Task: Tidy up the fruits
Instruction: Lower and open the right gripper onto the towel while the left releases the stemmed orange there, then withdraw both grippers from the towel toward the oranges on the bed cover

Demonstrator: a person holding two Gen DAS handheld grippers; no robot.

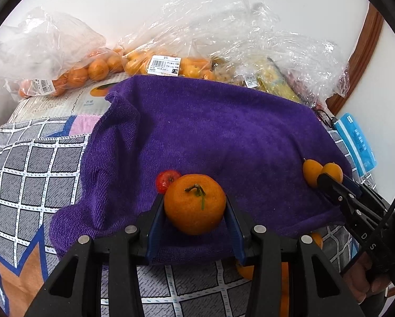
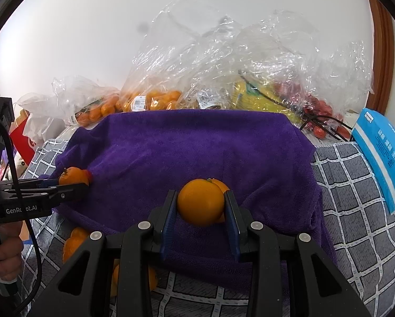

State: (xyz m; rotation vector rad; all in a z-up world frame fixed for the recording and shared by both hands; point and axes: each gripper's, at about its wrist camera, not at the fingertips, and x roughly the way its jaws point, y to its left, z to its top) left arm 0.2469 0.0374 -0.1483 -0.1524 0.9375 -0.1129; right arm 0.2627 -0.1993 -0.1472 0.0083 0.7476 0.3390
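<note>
The purple towel (image 1: 210,132) covers the middle of the checked cloth (image 1: 26,163), and everything is placed against it. The left gripper (image 1: 194,206) clamps an orange with a stalk (image 1: 194,203) over the towel's near edge, a small red fruit (image 1: 165,181) touching the orange on its far side. The right gripper (image 2: 200,203) clamps a smooth orange (image 2: 200,202) near the towel's front edge, with a second orange (image 2: 221,185) just behind it. The towel's middle and far half lie bare. Bags of fruit (image 1: 97,68) crowd its far edge, a blue packet (image 2: 382,155) lies off its right edge, and loose oranges (image 2: 73,240) sit by its near left corner.
</note>
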